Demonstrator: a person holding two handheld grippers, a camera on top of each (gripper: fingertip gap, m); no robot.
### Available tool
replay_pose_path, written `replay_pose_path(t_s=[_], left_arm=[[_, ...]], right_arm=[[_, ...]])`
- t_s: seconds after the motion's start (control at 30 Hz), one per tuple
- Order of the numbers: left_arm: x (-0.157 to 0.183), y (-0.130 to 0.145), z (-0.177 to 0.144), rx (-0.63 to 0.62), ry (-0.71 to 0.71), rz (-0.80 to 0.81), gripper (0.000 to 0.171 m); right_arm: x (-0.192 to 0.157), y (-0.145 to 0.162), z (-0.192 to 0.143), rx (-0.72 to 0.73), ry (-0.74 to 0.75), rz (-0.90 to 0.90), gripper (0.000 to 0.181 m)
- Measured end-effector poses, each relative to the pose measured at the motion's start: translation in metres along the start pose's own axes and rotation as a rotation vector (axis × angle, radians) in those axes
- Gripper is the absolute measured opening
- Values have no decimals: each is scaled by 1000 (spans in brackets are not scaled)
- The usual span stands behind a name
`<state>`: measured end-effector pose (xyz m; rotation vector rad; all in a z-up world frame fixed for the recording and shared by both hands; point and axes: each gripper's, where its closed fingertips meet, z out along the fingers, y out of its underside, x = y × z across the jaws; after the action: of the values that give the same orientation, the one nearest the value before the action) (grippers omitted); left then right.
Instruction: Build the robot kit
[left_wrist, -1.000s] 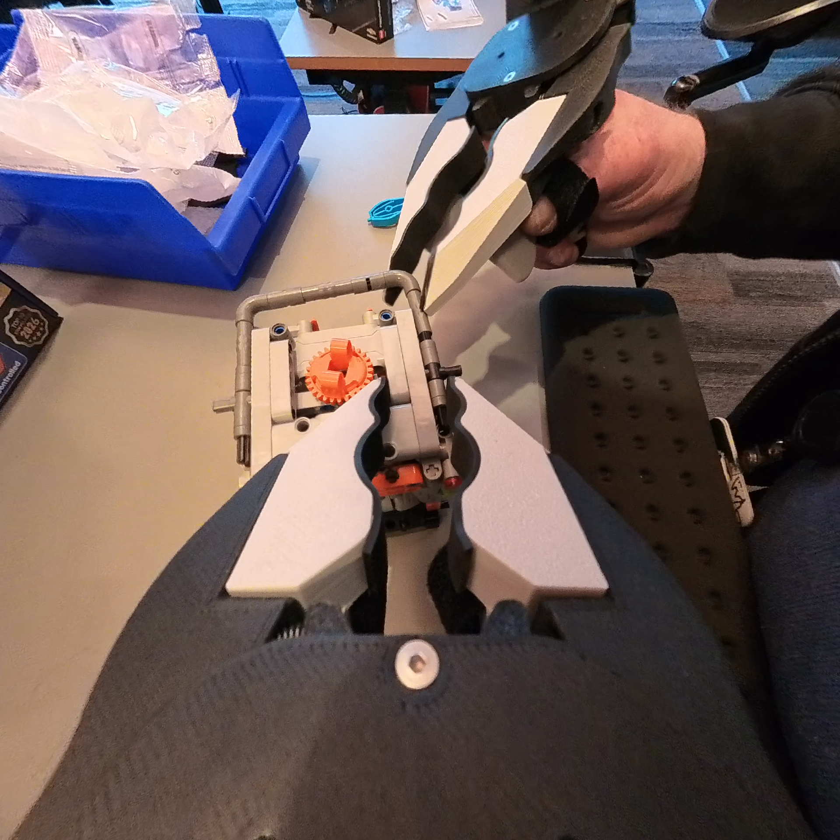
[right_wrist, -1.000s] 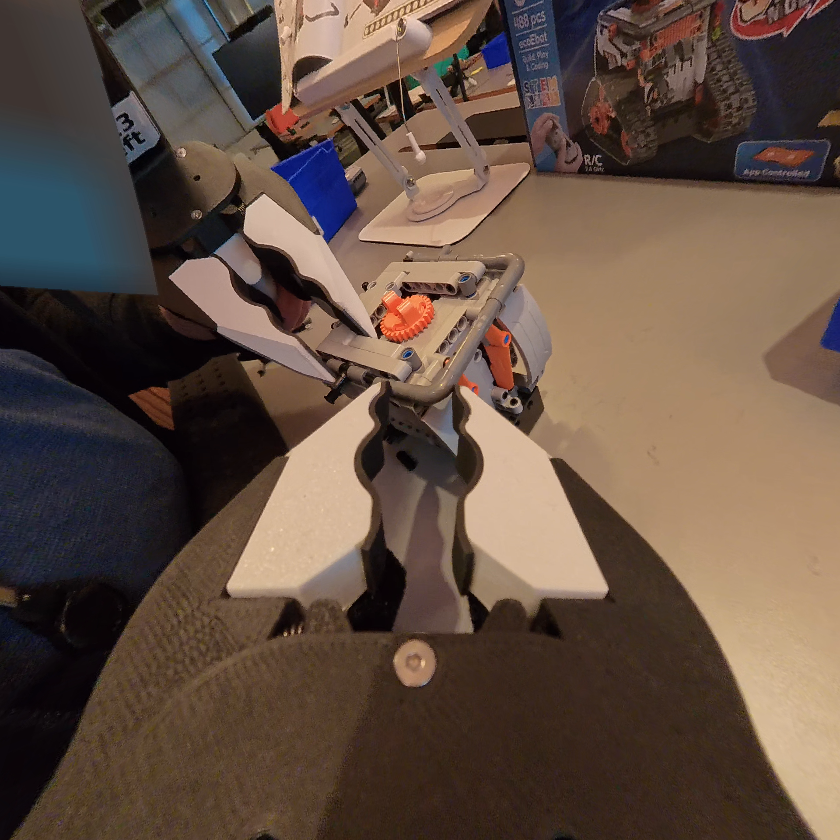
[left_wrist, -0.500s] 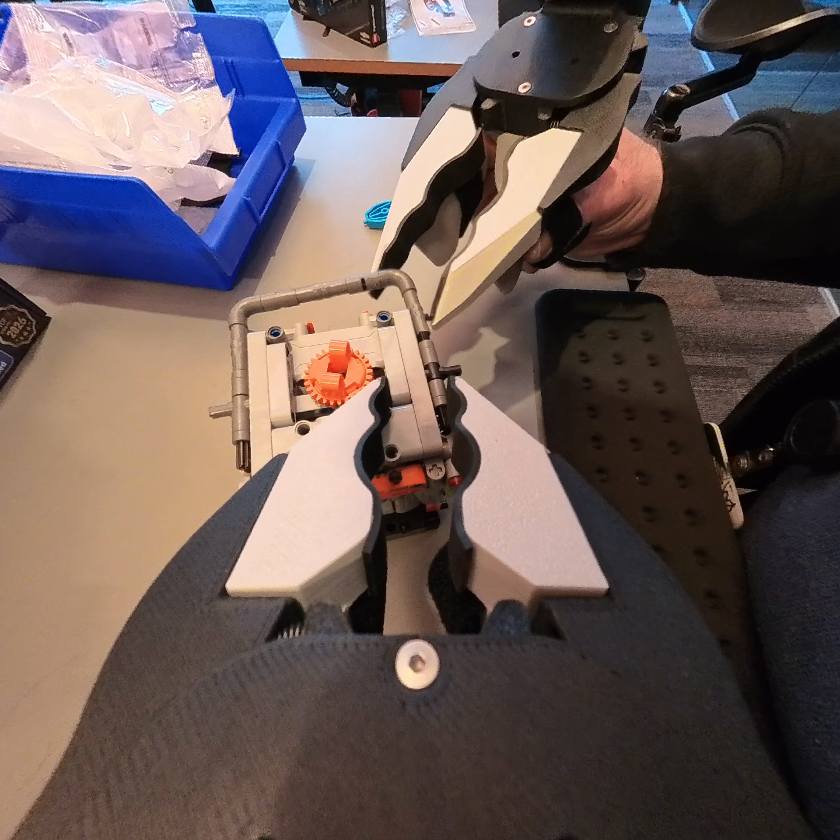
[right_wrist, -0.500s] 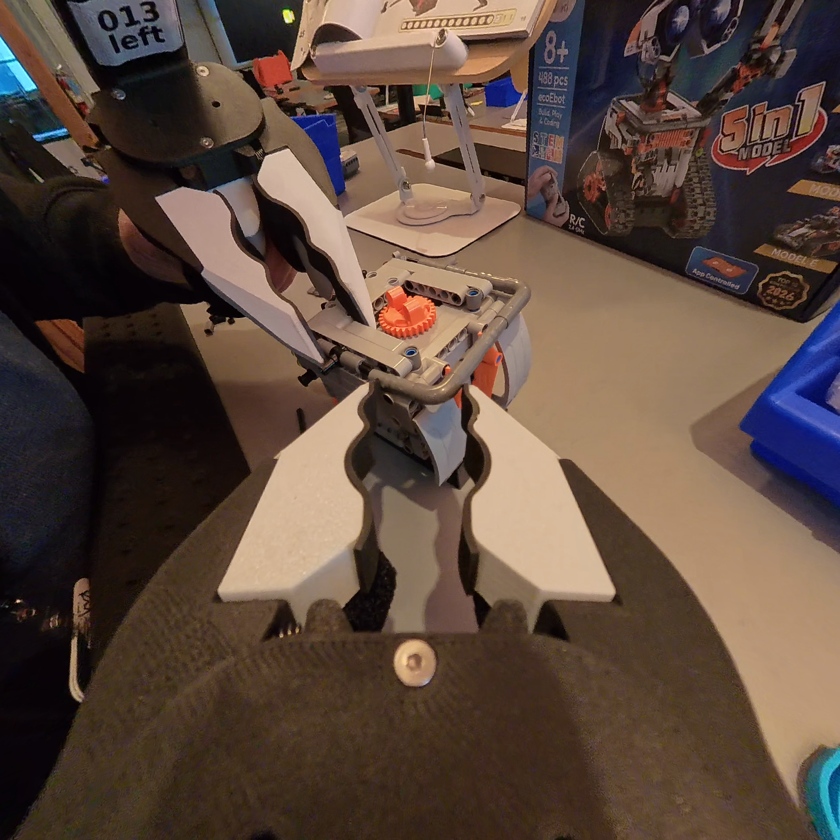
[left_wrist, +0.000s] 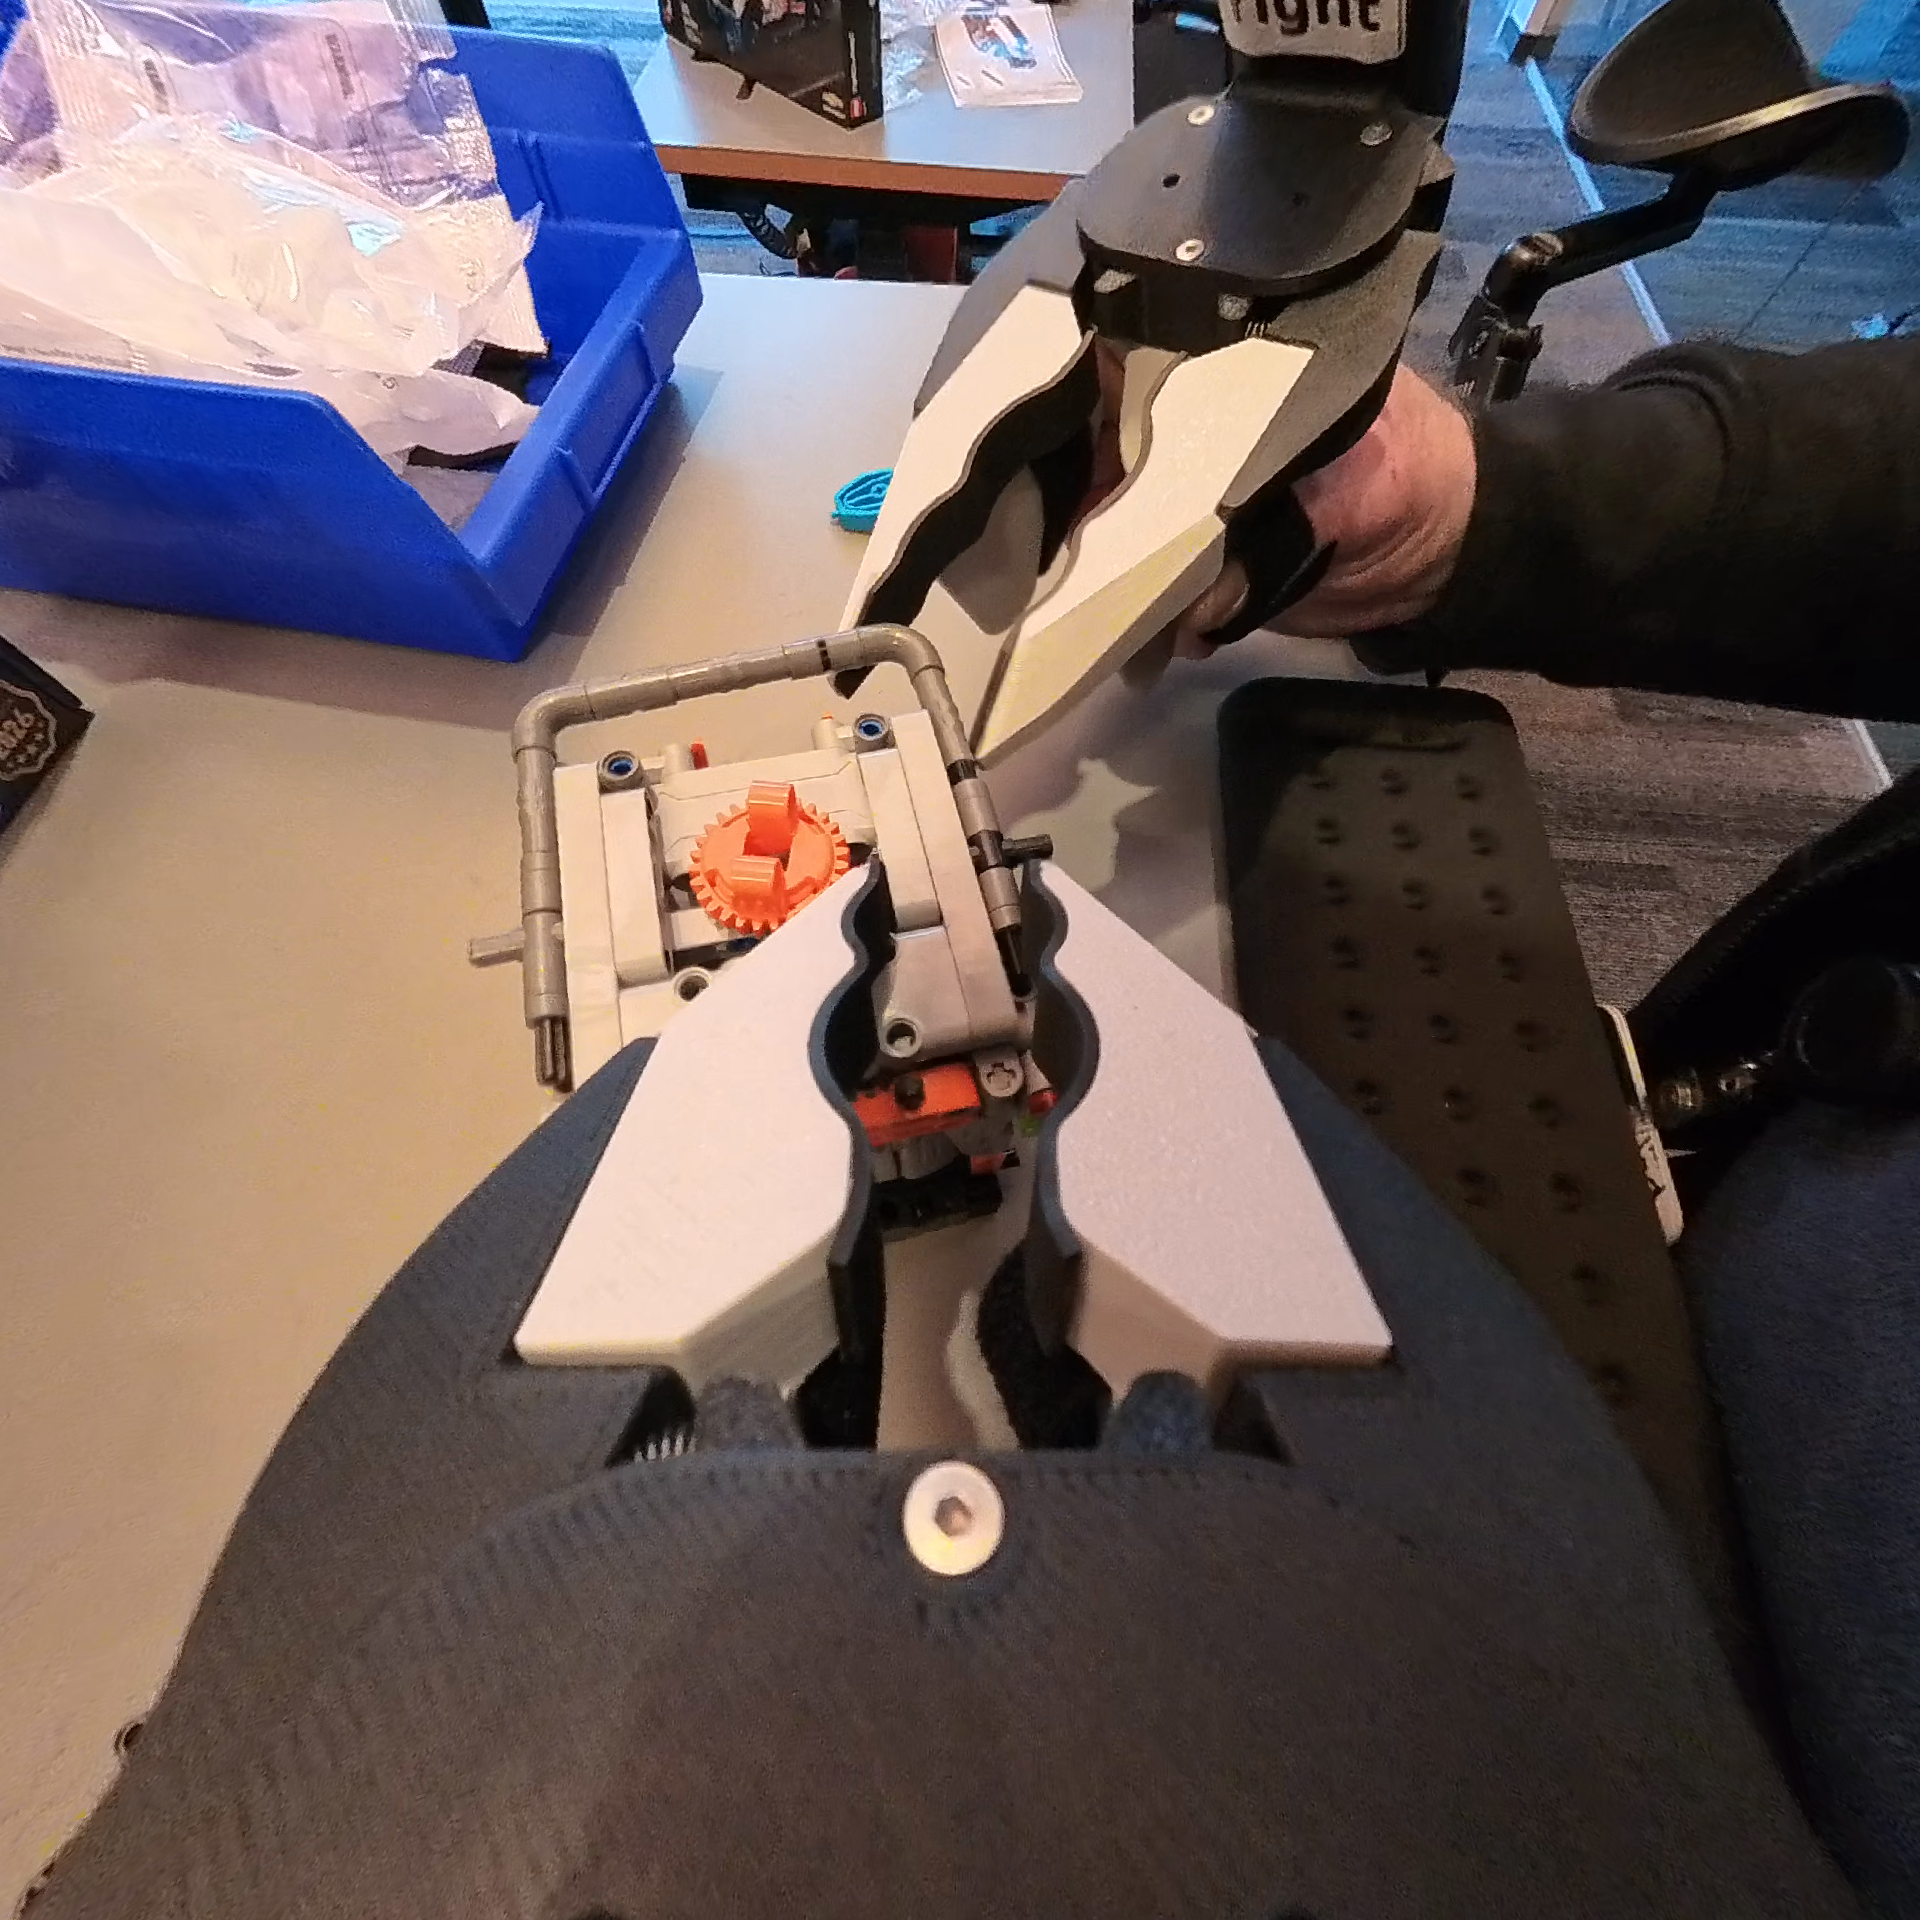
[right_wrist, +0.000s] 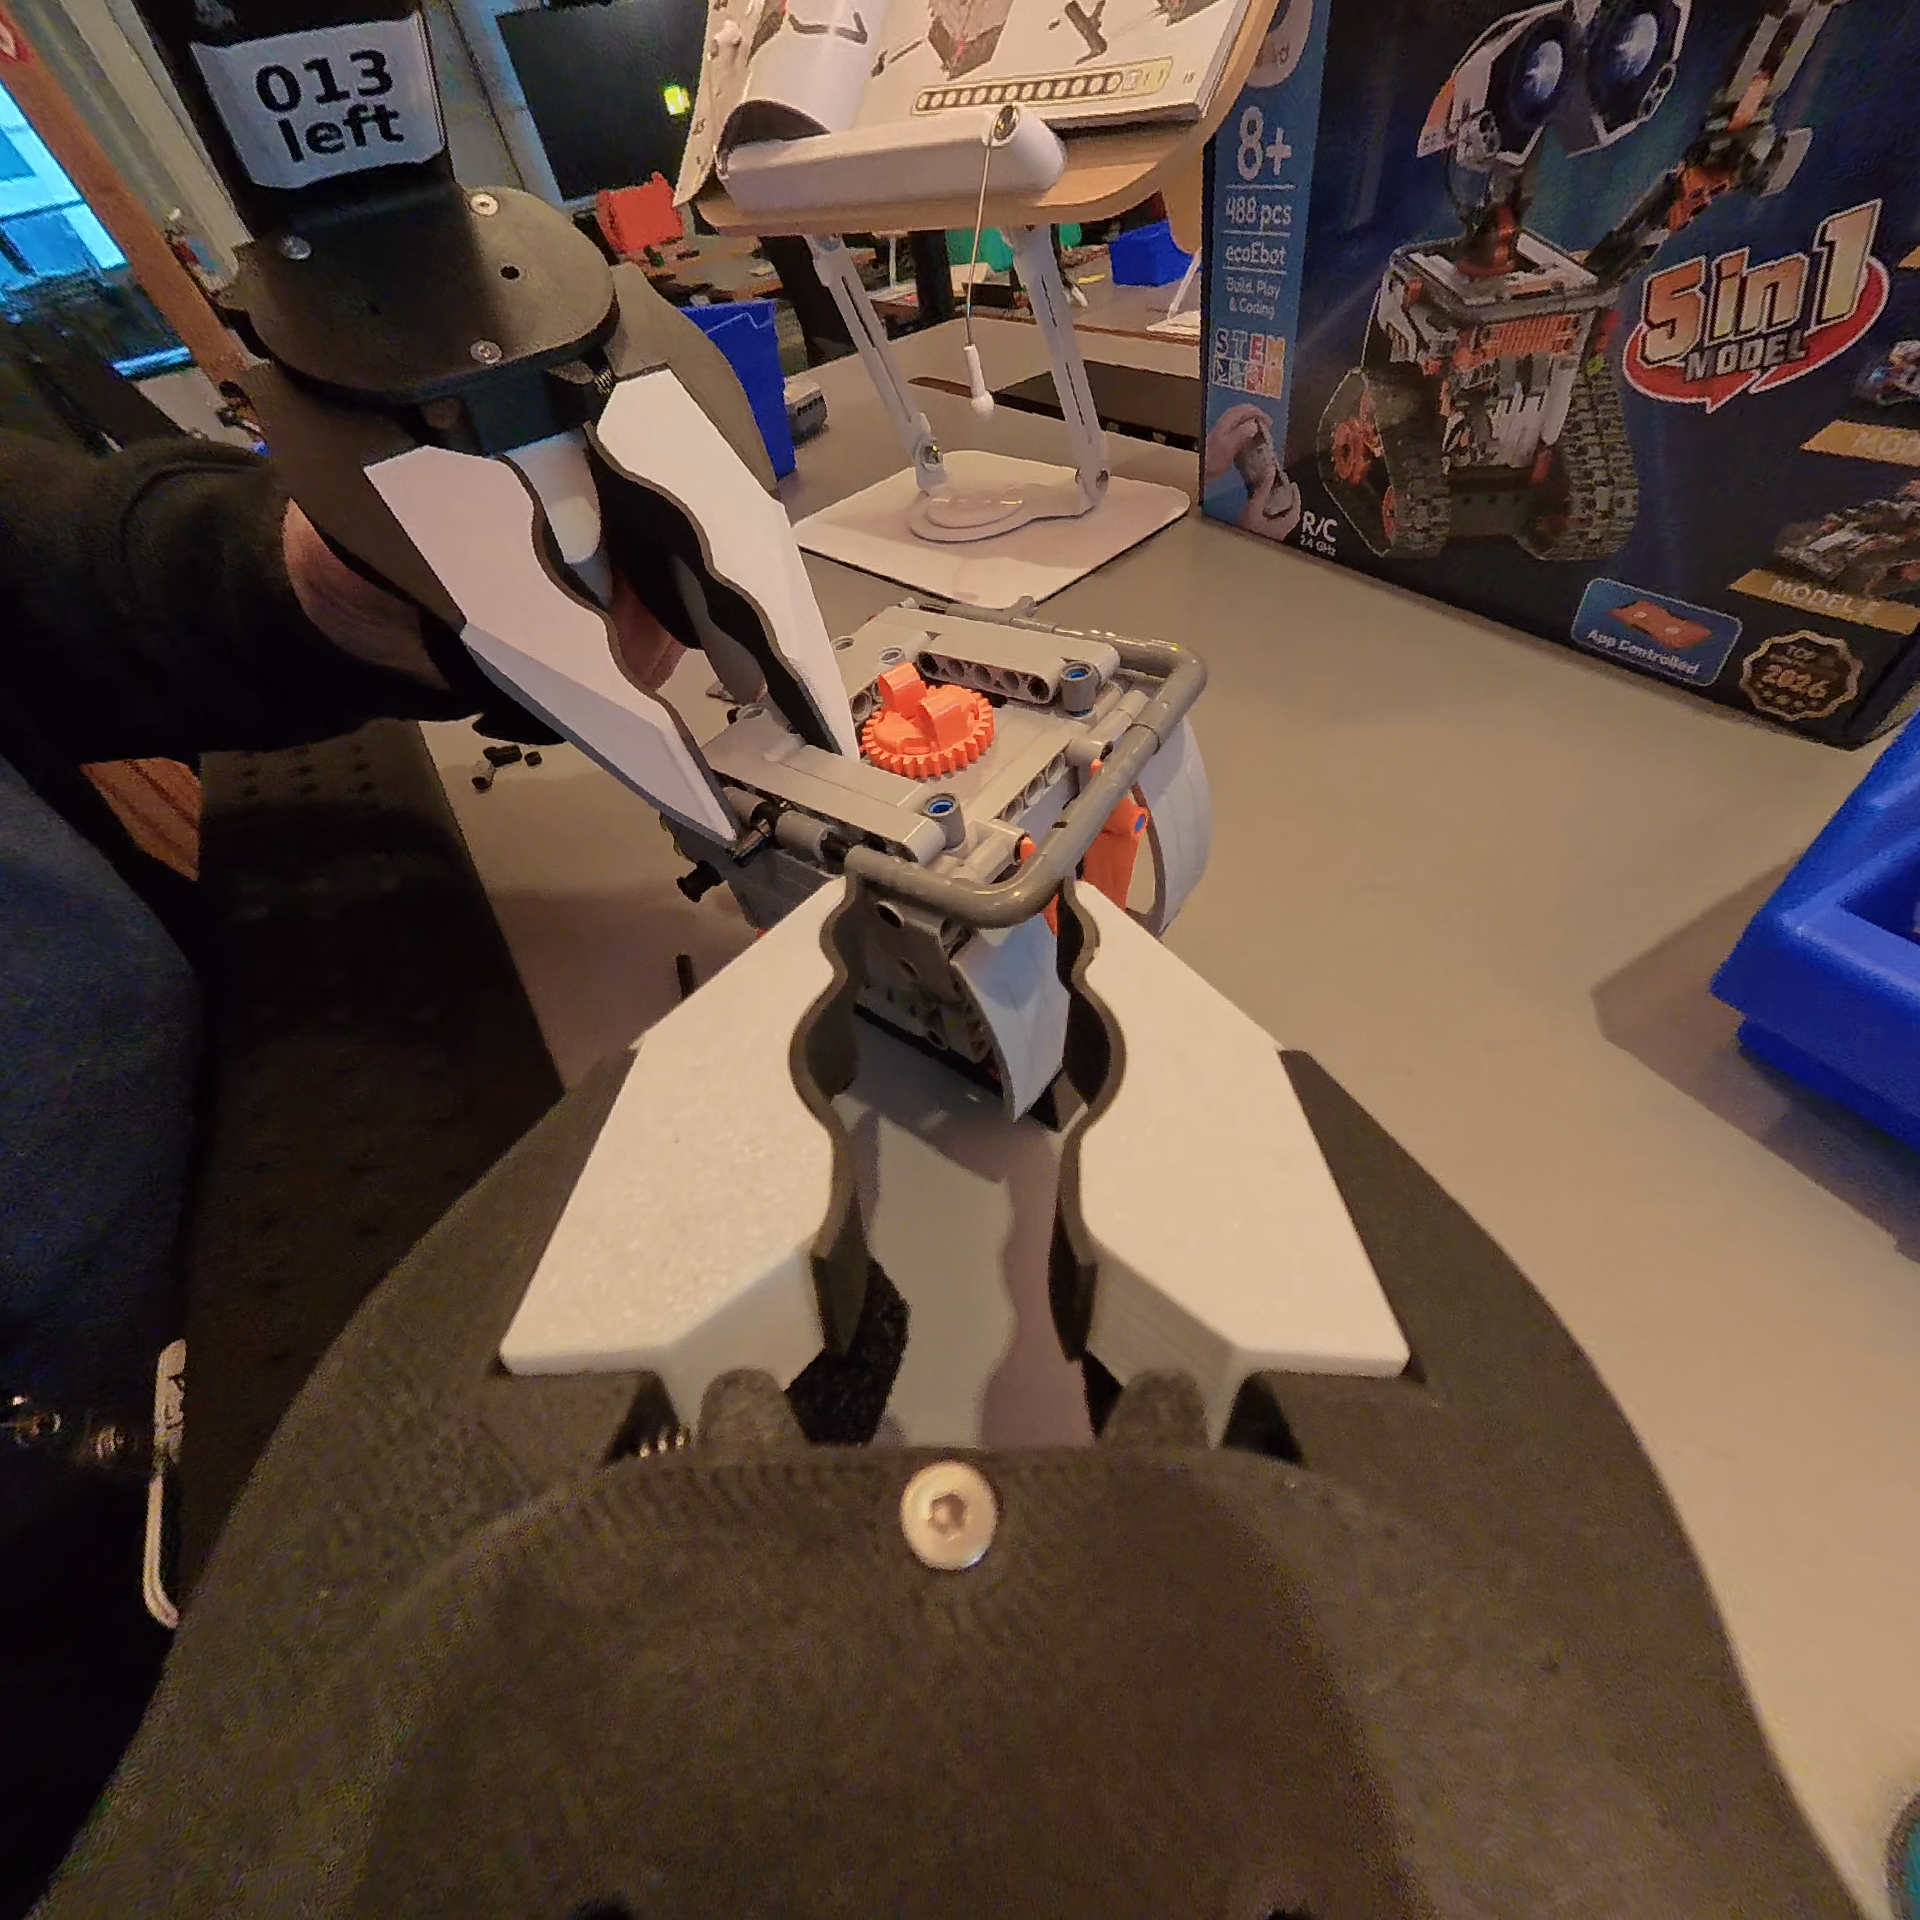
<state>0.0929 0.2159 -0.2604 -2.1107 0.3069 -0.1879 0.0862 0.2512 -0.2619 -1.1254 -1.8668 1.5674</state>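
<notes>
Grey tabletop (left_wrist: 208, 1039) in a workshop room, carrying a blue bin (left_wrist: 582, 343) of plastic bags, a kit box (right_wrist: 1558, 343) and a booklet stand (right_wrist: 987, 499). Centre: brick-built model (left_wrist: 914, 831) with orange gear (left_wrist: 769, 852) and grey tube frame (left_wrist: 717, 670). Left gripper (left_wrist: 945, 914), part closed, clamps the model's near corner beam; right gripper (right_wrist: 956, 925), part open, straddles the frame corner, contact unclear. Model is probably light, rigid, but joints separable; best gripped at beams.
</notes>
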Motion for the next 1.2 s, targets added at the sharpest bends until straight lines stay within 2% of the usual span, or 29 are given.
replay_pose_path(t_s=[0.33,0.5,0.87,1.2], left_arm=[[-2,0,1,17,3,-9,23],[-2,-1,1,20,9,-9,23],[-2,-1,2,37,5,-25,23],[-2,-2,2,65,20,-47,22]], right_arm=[[2,-5,1,16,-33,68,32],[2,-3,1,-22,-18,10,33],[0,-2,0,9,-36,33,32],[0,2,1,47,-29,-15,30]])
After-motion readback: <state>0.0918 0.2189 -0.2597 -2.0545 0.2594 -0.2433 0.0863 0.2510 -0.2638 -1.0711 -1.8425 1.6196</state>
